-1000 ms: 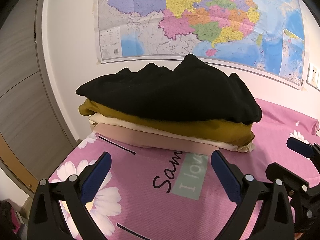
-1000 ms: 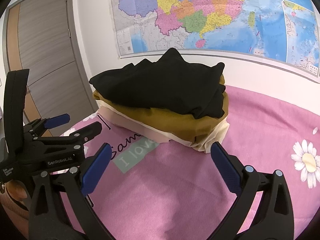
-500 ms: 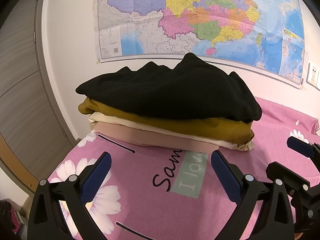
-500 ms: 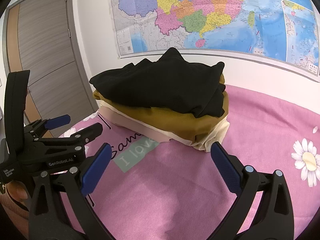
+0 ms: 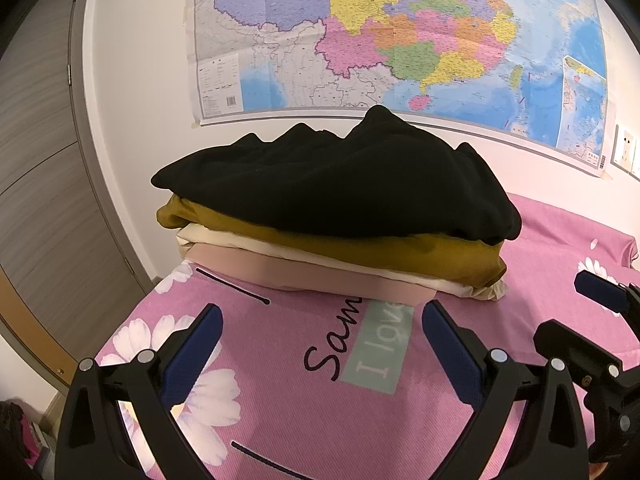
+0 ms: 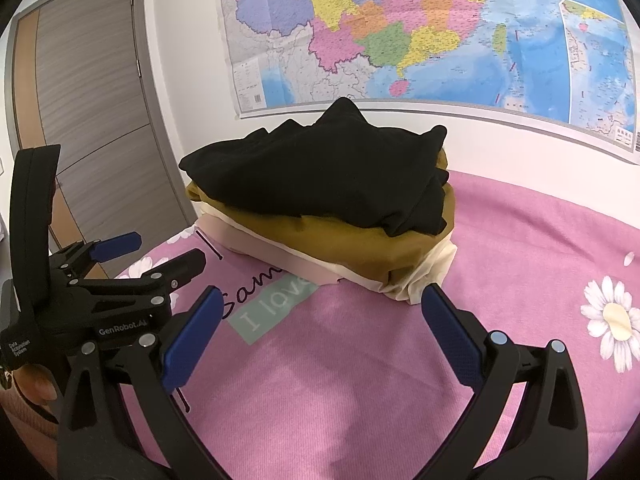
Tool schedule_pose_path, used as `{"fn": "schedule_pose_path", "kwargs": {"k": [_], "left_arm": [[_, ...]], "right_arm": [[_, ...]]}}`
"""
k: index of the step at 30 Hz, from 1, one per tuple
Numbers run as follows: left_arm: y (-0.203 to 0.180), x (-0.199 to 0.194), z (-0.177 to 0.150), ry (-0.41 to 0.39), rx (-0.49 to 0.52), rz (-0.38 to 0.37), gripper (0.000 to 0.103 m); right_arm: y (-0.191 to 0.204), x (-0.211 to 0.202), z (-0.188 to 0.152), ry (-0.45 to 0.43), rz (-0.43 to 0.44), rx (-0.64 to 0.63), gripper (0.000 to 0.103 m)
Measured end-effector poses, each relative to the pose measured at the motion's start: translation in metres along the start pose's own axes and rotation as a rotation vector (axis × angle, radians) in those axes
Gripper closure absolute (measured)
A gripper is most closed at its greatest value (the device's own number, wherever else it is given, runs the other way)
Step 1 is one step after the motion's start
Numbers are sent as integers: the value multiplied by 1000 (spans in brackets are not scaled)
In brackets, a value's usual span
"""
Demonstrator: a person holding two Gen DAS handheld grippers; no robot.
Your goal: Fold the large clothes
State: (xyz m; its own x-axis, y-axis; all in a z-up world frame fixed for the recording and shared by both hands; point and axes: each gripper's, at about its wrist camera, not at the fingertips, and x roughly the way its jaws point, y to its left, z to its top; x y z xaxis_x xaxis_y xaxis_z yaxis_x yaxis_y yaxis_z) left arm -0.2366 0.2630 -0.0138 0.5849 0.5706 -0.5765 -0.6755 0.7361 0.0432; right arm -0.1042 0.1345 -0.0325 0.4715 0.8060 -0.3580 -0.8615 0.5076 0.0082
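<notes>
At center frame, we saw the stack of folded clothes (image 5: 336, 236) on the pink woven bedsheet (image 5: 280, 400): a rumpled black garment (image 5: 340, 184) over smooth mustard, cream and beige layers. Our left gripper (image 5: 322, 344) and right gripper (image 6: 322, 330) both gaped wide, blue-padded fingers holding nothing.

We see stack colours top down: black garment (image 5: 336, 184), mustard (image 5: 360, 246), cream (image 5: 256, 242), pale pink (image 5: 280, 270). Bedsheet (image 6: 360, 360) pink, white daisies. Gripper pads (image 5: 196, 344) blue.
</notes>
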Motion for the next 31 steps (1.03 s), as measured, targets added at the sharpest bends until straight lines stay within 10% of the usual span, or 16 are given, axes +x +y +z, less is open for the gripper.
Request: {"fn": "schedule_pose_path", "kwargs": {"k": [31], "left_arm": [[-27, 0, -14, 42, 17, -59, 7]], "right_arm": [[-17, -17, -14, 4, -52, 60, 5]]}}
